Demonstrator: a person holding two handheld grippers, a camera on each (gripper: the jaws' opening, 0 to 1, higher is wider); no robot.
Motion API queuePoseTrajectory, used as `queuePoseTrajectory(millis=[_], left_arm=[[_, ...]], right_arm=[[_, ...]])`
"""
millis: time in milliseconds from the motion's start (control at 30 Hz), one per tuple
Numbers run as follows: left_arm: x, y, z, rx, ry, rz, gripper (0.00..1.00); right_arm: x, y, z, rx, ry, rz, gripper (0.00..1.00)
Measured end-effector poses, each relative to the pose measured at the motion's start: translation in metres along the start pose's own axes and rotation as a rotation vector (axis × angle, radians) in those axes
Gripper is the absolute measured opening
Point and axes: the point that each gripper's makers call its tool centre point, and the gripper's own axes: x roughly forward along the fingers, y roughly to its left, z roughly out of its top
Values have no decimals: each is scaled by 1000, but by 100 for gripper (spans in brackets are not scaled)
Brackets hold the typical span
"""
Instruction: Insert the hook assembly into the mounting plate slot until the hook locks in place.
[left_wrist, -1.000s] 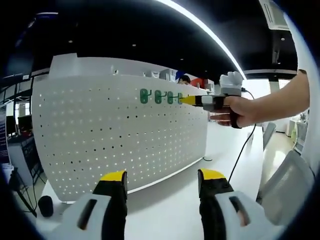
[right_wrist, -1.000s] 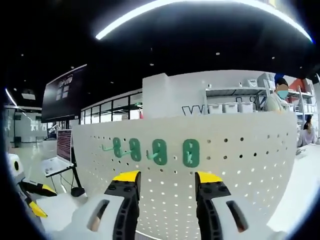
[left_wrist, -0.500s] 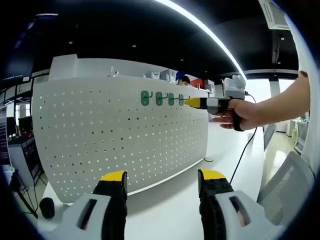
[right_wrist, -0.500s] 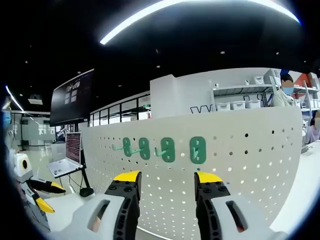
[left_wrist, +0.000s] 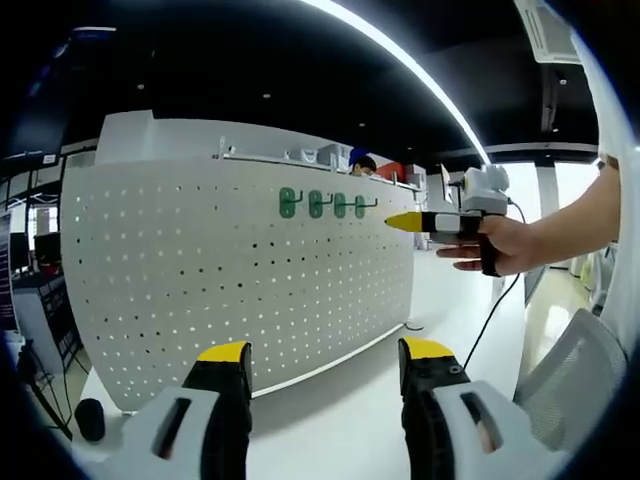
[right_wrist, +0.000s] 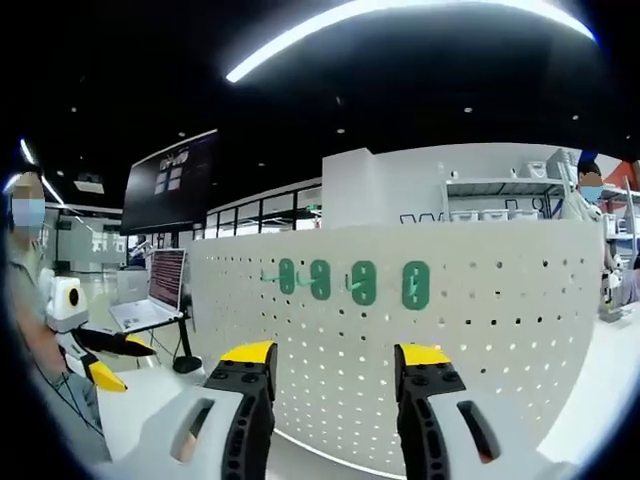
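A white perforated mounting plate (left_wrist: 240, 270) stands upright on the table. Several green hook assemblies (left_wrist: 315, 205) sit in a row near its top edge. My left gripper (left_wrist: 326, 352) is open and empty, low in front of the plate. My right gripper (left_wrist: 405, 221), held by a hand (left_wrist: 500, 245), hovers to the right of the hooks, a short gap away. In the right gripper view the same green hooks (right_wrist: 363, 283) hang on the plate (right_wrist: 480, 330), above my right gripper (right_wrist: 335, 353), whose jaws stand open with nothing between them. The left gripper (right_wrist: 110, 362) shows at far left.
The white table (left_wrist: 340, 410) runs in front of the plate. A black cable (left_wrist: 485, 300) hangs from the hand. A chair back (left_wrist: 575, 360) stands at right. A laptop (right_wrist: 150, 305), a dark wall screen (right_wrist: 170, 180) and a person (right_wrist: 25, 270) are at left; shelves (right_wrist: 500, 195) behind.
My right gripper has drawn back from the row of hooks; its tip was at the last hook and now stands clear to the right. The hooks look smaller in the right gripper view.
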Motion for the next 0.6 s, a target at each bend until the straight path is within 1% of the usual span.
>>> queuePoseTrajectory(millis=[267,367,433,600], left_arm=[[-1,1,1,4,1,-3,63],[-2,-1,1,-1,-3,-6,64],[-3,-2,1,-5,-10,-9,64],[-4,-4,0,0,-8,-10,65]], right_arm=[[-19,4,-8,-14,13,15,50],[-27,4,-10,-12,12,16,52],[-32,5,-14,2,18,20,53],[-43,9,-20,0,21,19,53]])
